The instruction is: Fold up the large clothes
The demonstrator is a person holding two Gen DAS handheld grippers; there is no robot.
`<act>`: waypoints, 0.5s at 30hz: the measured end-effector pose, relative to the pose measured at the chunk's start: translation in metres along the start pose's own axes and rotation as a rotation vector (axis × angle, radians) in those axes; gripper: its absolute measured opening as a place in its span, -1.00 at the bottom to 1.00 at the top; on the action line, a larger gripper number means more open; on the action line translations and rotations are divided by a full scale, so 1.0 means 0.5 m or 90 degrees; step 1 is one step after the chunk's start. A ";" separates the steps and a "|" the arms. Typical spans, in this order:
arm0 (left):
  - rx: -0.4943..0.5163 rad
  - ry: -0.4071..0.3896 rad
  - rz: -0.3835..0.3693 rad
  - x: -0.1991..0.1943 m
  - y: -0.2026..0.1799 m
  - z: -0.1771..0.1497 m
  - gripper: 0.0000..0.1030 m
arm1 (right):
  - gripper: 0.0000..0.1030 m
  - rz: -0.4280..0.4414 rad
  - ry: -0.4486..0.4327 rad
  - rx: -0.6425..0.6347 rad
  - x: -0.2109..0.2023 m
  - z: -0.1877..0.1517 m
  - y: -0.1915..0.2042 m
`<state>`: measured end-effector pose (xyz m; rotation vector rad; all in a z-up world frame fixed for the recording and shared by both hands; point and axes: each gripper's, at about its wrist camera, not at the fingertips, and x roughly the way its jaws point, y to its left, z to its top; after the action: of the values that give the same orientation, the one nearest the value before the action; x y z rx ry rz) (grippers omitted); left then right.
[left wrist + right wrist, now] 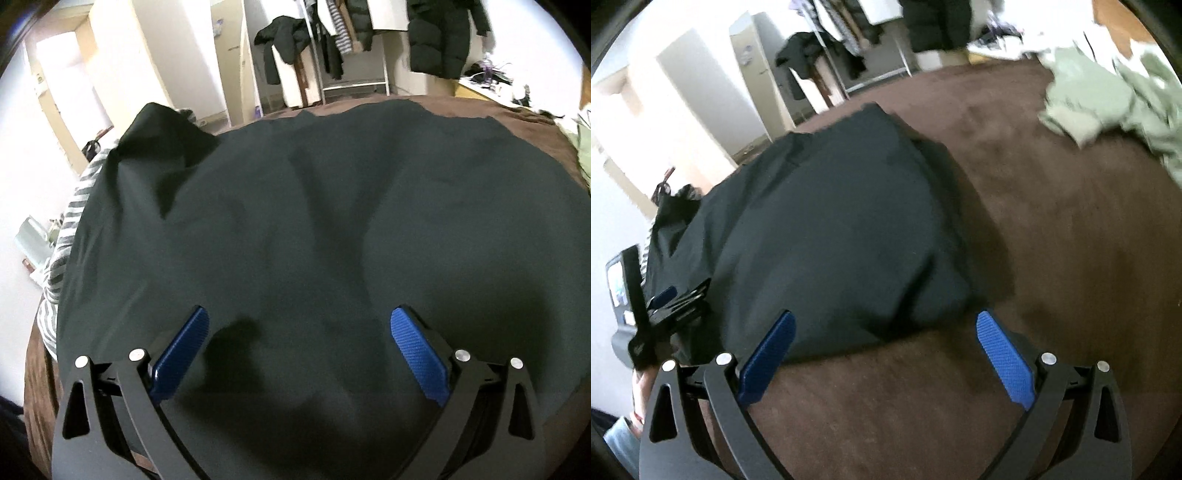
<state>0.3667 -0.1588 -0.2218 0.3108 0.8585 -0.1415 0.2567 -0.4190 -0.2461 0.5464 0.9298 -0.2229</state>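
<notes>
- A large dark, near-black garment (827,229) is seen spread on the brown fleece-covered bed (1052,258), its left part still bunched (159,147).
- The left gripper (299,347) is held wide open above the cloth, nothing grasped.
- The right gripper (886,347) is likewise open and empty, at the near right corner.
- Folding is judged partly done; a further fold appears to be left.
- A pale green garment (1108,103) is left unfolded.

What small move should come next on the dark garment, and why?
Probably lower the right gripper onto the near edge of the dark garment and close. Both grippers are open and hold nothing; the left gripper hovers over the cloth, which lies spread on the brown cover, edge between the right fingers.
</notes>
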 end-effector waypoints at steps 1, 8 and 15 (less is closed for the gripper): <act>0.004 -0.002 0.003 -0.001 -0.001 -0.005 0.88 | 0.89 0.011 0.007 0.016 0.010 -0.003 -0.011; -0.019 0.027 -0.017 0.028 0.009 -0.011 0.89 | 0.88 0.097 0.016 0.130 0.087 -0.012 -0.046; -0.029 0.069 -0.030 0.044 0.006 -0.006 0.89 | 0.81 0.175 -0.026 0.243 0.128 0.021 -0.060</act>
<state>0.3794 -0.1549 -0.2398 0.2573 0.9761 -0.1503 0.2895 -0.4469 -0.3035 1.0105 0.7648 -0.1616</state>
